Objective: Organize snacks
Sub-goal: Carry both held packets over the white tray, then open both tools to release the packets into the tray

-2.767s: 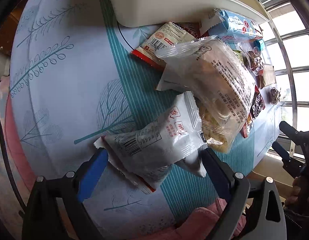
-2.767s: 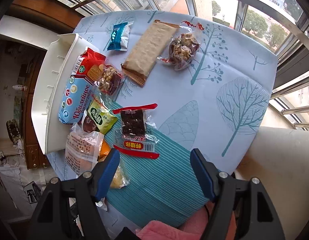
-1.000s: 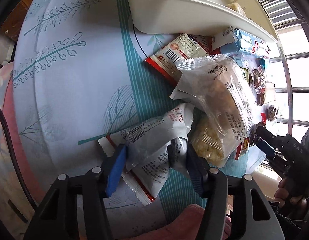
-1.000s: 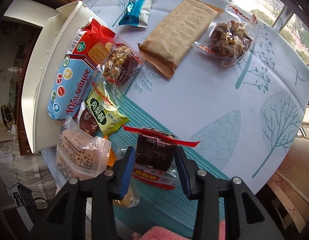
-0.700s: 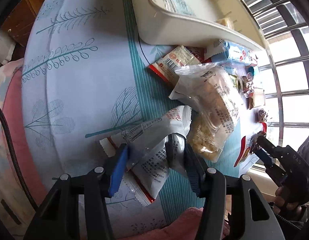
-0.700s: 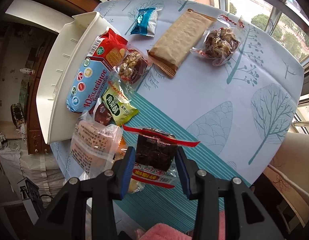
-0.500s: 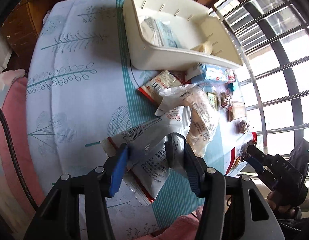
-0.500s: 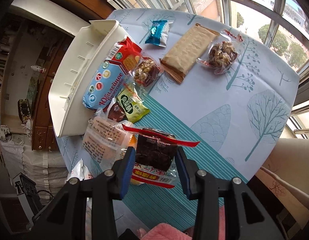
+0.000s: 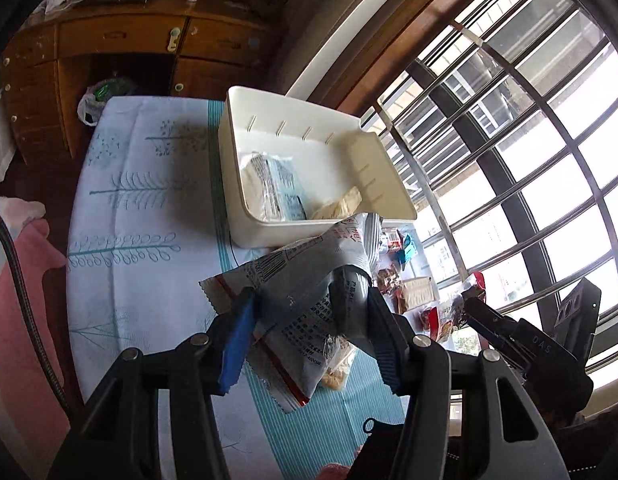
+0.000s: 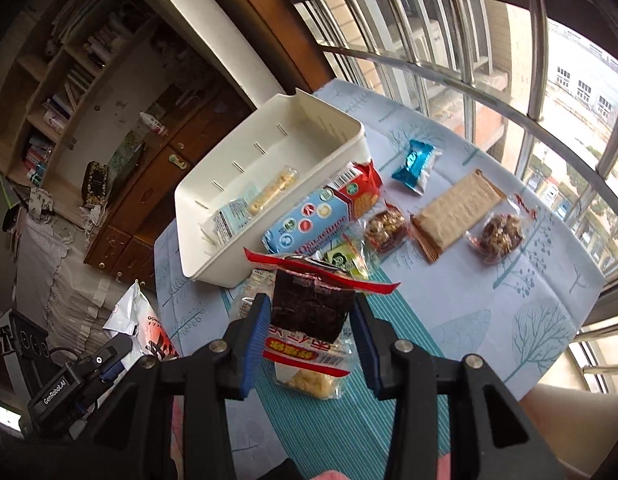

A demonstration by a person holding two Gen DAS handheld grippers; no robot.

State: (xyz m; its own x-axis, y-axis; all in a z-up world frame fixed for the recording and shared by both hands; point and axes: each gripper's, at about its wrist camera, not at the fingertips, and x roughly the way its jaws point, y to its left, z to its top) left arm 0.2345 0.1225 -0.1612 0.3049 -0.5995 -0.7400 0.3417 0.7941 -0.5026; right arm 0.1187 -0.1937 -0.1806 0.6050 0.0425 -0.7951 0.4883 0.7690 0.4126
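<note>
**White bin on the surface, a packet in each gripper**

Grey-white packet (image 9: 305,280) is pinched in the left gripper (image 9: 309,320), crumpled between the blue fingers (image 9: 237,336) and held clear above the surface (image 9: 149,208); its jaws have just been closing on it. Right gripper (image 10: 309,332) is clamped on a dark packet (image 10: 309,312) with red edging, also held up. Bin (image 9: 301,232) sits near the window and holds a pale blue packet (image 9: 273,184) and a thin biscuit bar (image 9: 341,204). Lying loose beside the bin: blue-and-red biscuit roll (image 10: 321,212), green packet (image 10: 345,260), two clear nut-cluster packets (image 10: 385,224), brown wafer (image 10: 457,208), small blue sweet (image 10: 417,160).
</note>
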